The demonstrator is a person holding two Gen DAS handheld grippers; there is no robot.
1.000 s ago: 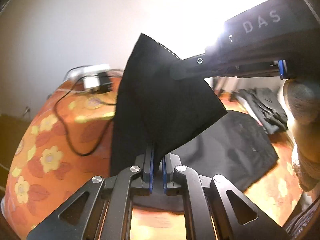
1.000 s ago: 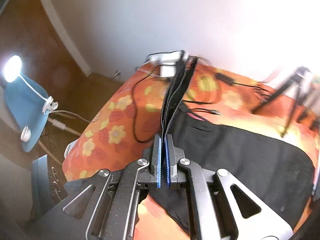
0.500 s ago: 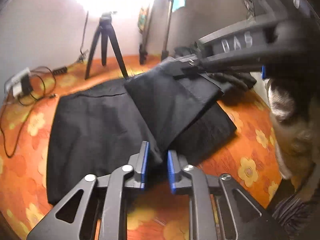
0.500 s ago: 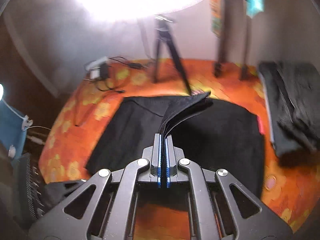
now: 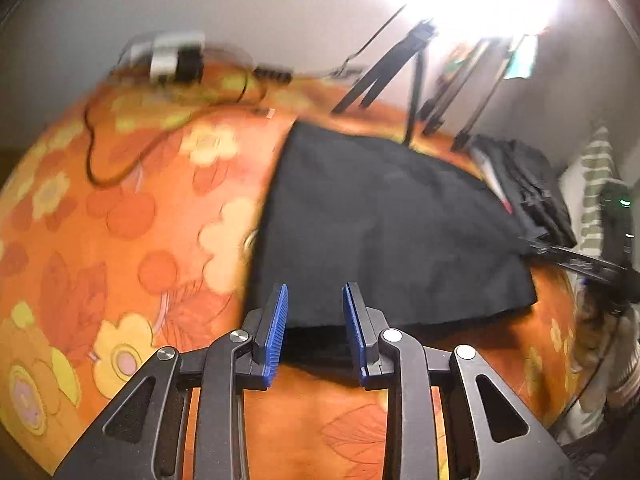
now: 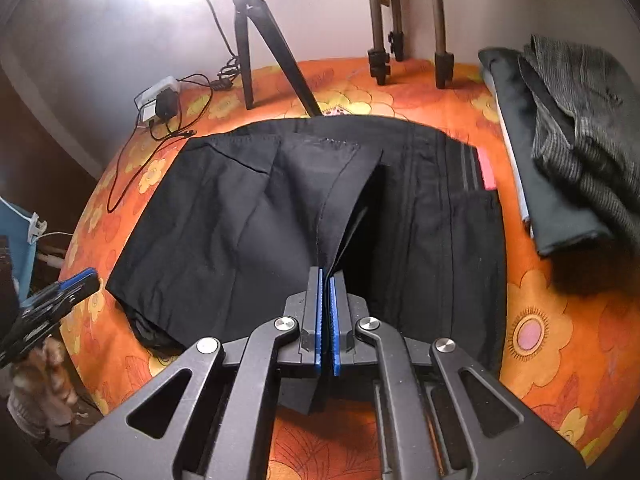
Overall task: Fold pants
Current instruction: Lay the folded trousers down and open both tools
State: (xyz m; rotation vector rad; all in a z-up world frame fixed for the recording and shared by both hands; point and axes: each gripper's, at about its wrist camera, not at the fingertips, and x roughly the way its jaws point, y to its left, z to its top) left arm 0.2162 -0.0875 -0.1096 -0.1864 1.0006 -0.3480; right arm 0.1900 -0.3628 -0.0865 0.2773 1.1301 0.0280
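Left tongs just opening, clear of black pants, right tongs clenched on pants fold

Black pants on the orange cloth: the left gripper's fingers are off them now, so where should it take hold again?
Probably the near hem of the black pants, approached from the front table edge with the left gripper. That edge lies flat toward the fingers, a thin stack one finger could slide under. The right gripper is clamped on a raised fold.

Floral bedspread (orange) bears black pants
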